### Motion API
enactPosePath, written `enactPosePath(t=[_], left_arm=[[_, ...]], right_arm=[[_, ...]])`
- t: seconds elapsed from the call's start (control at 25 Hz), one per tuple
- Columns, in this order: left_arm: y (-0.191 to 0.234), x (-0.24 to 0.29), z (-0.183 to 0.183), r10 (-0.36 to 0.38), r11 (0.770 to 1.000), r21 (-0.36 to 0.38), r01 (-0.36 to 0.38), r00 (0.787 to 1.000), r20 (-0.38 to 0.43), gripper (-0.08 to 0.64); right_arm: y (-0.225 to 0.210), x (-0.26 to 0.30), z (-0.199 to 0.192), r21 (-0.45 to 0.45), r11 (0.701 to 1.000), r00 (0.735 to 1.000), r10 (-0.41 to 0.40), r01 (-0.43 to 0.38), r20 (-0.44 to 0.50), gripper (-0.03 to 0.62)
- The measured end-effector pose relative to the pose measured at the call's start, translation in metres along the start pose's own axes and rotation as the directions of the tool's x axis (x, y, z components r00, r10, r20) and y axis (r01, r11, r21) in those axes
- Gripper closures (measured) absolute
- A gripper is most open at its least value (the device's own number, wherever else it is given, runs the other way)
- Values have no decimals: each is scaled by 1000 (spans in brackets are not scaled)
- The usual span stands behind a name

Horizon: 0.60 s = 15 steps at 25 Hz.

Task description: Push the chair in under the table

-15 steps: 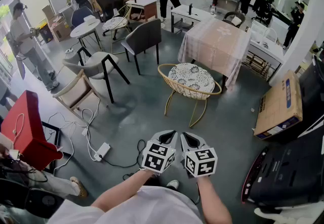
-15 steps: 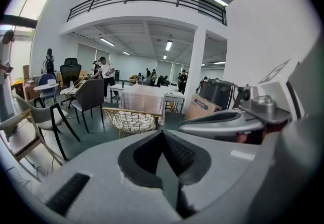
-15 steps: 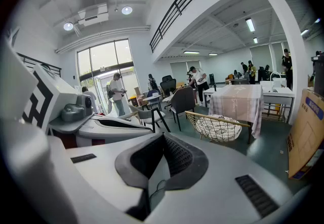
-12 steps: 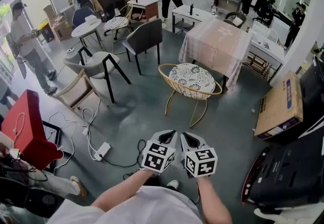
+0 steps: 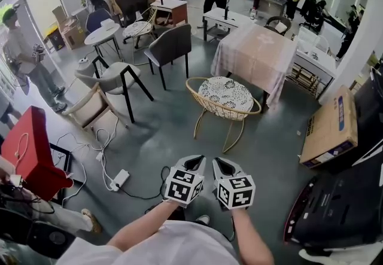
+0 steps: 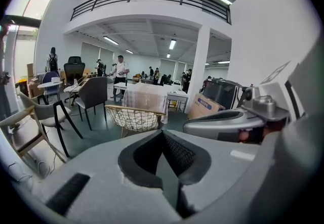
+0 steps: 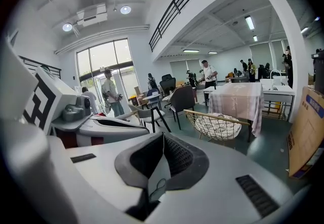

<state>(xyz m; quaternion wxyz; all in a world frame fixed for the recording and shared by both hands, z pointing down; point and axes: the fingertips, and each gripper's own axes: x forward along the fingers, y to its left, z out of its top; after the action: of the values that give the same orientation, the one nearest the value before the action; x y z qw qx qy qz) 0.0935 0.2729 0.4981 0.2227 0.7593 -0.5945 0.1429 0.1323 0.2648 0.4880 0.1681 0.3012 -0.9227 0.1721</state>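
A gold wire chair (image 5: 224, 99) with a patterned round cushion stands on the grey floor, its far side next to the table under a pale pink cloth (image 5: 257, 48). The same chair (image 6: 134, 117) shows ahead in the left gripper view, and the chair (image 7: 217, 124) shows to the right in the right gripper view. My left gripper (image 5: 198, 160) and right gripper (image 5: 219, 162) are held side by side near my body, well short of the chair. Both are shut with nothing between the jaws.
A grey chair with black legs (image 5: 118, 80), a dark chair (image 5: 169, 45) and a wooden chair (image 5: 90, 108) stand to the left. A power strip and cables (image 5: 119, 178) lie on the floor. A cardboard box (image 5: 329, 126) and black equipment (image 5: 344, 198) are at the right. People stand at the back.
Both grippers have stayed together in front of me. The view has shifted slightly, and the people at the back of the room have walked to new spots.
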Motion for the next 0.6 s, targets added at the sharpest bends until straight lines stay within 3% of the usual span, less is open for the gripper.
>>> enactPosePath(t=[0.6], left_arm=[[52, 47, 22, -44, 999, 7, 44, 999, -17, 554]], right_arm=[[-31, 60, 16, 30, 999, 999, -44, 45, -26, 588]])
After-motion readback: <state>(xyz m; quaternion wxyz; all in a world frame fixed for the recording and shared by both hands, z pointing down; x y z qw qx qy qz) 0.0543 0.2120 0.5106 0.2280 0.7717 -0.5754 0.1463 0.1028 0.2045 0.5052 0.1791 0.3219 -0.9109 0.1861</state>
